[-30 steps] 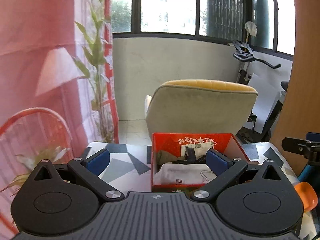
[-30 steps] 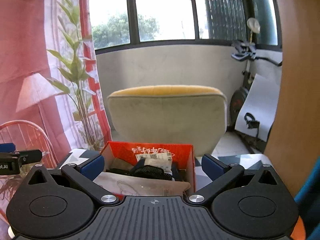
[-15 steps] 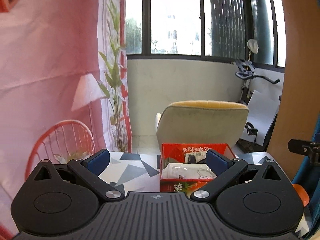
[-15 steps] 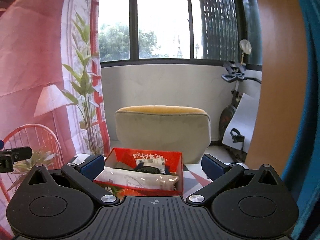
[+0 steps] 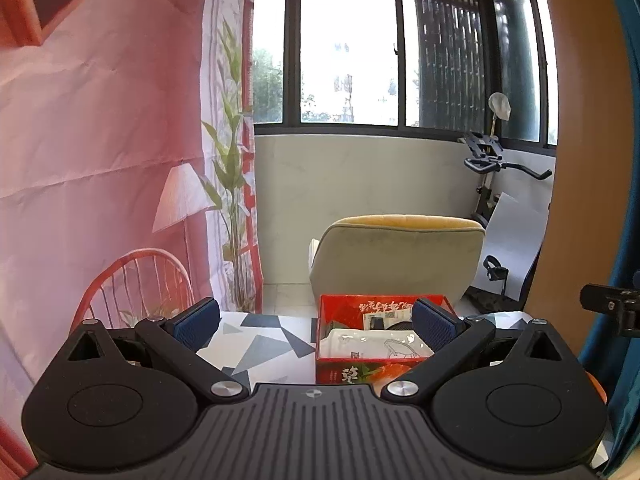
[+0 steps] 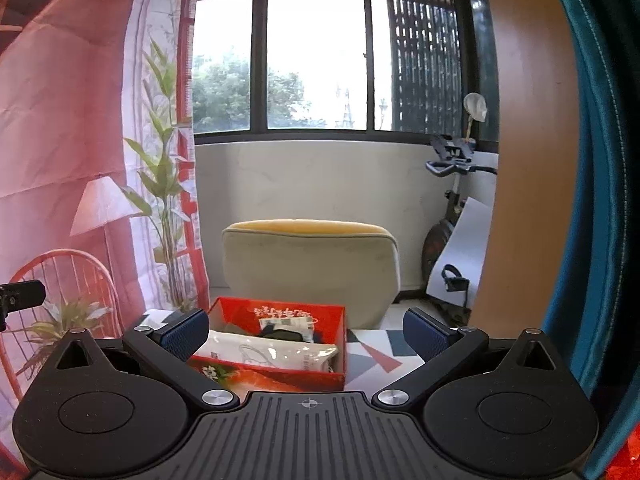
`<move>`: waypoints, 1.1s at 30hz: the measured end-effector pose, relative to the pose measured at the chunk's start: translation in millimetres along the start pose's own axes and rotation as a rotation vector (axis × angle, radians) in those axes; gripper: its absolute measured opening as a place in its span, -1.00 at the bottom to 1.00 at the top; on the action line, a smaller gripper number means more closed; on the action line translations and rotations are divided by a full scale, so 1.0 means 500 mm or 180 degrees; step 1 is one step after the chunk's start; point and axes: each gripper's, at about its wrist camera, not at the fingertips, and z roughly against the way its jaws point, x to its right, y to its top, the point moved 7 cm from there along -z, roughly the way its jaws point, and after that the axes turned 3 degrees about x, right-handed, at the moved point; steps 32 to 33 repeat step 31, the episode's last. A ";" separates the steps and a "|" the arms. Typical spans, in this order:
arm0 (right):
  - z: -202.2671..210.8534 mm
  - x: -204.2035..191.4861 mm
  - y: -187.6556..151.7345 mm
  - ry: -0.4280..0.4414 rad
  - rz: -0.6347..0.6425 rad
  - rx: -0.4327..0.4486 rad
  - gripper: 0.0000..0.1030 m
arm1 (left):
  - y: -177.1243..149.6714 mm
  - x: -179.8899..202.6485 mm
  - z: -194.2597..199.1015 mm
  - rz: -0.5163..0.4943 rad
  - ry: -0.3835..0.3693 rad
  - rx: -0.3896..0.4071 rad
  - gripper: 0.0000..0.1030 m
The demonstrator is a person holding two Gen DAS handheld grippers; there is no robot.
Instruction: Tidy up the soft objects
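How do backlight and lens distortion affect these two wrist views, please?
Left wrist view: window blown out white, door frame bowed by fisheye. Right wrist view: panes overexposed though trees show; red box stays sharp and evenly lit.

armchair (image 5: 400, 256) behind table | exercise bike (image 5: 490, 172) right | printed backdrop (image 5: 100, 140) left | window (image 6: 316, 60)

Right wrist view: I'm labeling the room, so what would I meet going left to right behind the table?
Printed pink backdrop → beige armchair → exercise bike → wooden panel → teal curtain.
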 end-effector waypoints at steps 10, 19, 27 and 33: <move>0.000 0.008 -0.006 -0.0050 0.0015 -0.0020 0.99 | -0.004 -0.001 0.004 0.0001 0.0010 -0.0014 1.00; -0.005 0.004 -0.003 -0.0068 0.0027 -0.0021 0.99 | -0.003 -0.005 0.004 0.0003 0.0014 -0.0016 1.00; -0.004 0.003 -0.005 -0.0077 0.0034 -0.0027 0.99 | -0.004 -0.004 0.006 0.0008 0.0014 -0.0017 1.00; -0.002 0.004 -0.007 -0.0080 0.0037 -0.0028 0.99 | -0.004 -0.004 0.007 0.0003 0.0014 0.0005 1.00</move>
